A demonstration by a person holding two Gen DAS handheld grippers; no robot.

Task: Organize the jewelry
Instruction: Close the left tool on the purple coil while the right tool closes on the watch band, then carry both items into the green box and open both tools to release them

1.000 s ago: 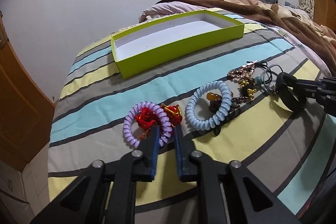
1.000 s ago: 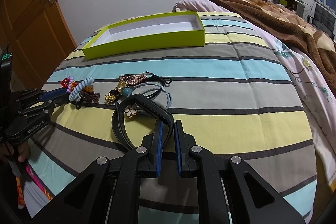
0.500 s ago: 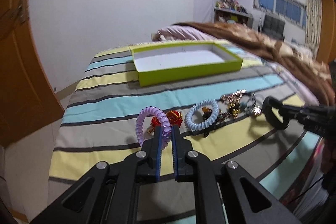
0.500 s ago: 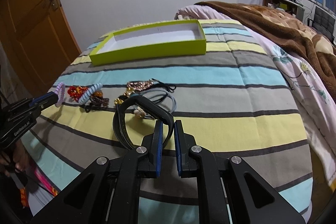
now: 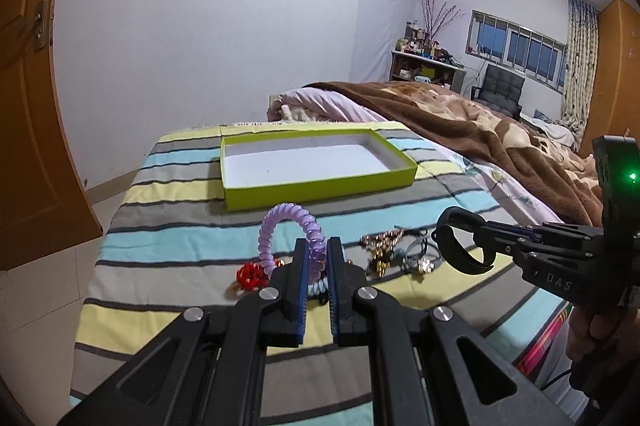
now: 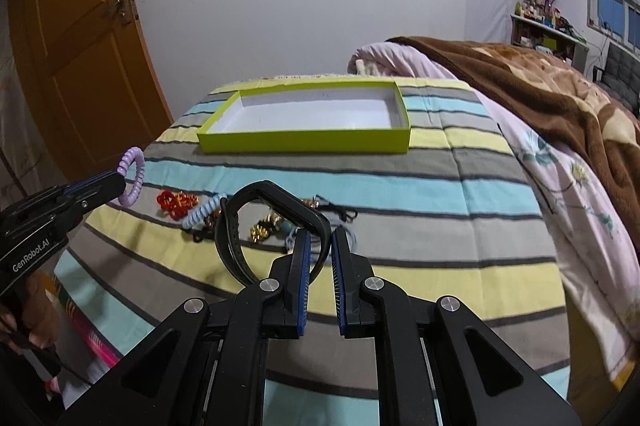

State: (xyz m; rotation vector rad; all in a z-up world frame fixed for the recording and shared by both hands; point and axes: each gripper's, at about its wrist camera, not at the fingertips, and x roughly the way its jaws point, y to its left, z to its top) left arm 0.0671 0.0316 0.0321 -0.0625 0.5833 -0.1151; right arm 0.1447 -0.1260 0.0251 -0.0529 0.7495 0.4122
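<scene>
Overhead, coiled lilac hair tie

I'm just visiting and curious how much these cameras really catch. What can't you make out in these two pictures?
- Pale blue coil tie: left wrist view, mostly hidden behind the left gripper holding the purple coil tie.
- Small jewelry pile: right wrist view, partly hidden by the black band in the right gripper; pieces too small and blurred to identify.
- Shelf items: left wrist view, too small.
- Person's hand: cut by the frame edge.
</scene>
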